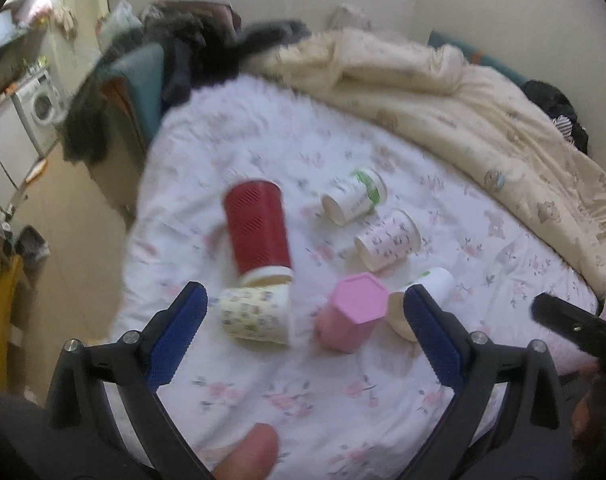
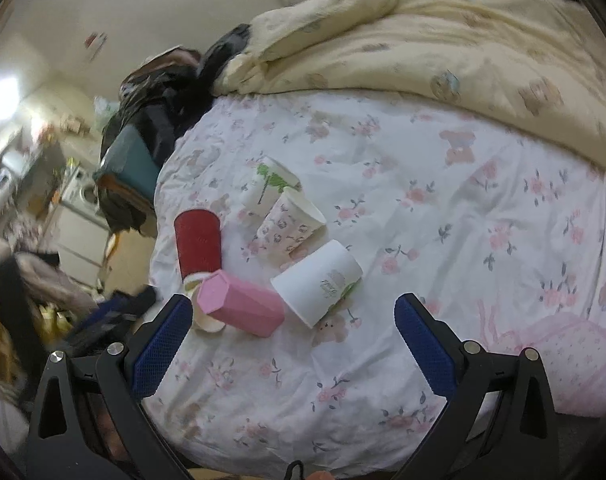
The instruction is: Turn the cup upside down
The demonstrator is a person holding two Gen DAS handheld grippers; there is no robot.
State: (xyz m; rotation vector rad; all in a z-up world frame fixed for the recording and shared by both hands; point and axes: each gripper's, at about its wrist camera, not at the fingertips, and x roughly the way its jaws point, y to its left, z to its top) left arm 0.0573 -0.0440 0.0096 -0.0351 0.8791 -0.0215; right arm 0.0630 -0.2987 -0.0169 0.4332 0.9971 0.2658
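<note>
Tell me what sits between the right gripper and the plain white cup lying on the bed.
Nothing visible does. The right gripper is open above bare floral sheet, and the white cup lies just ahead between its fingers' lines. The pink hexagonal cup lies close on the white cup's left, possibly touching, crowding the left finger's side.

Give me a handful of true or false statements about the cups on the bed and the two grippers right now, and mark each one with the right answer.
1. Both the left gripper and the right gripper are open and hold nothing. True.
2. The red cup stands upright on its base. False: it lies on its side on the floral sheet.
3. The pink hexagonal cup lies on its side. True.
4. The cups sit on a wooden table. False: they are on a bed.
5. A cream quilt is bunched up beyond the cups. True.
</note>
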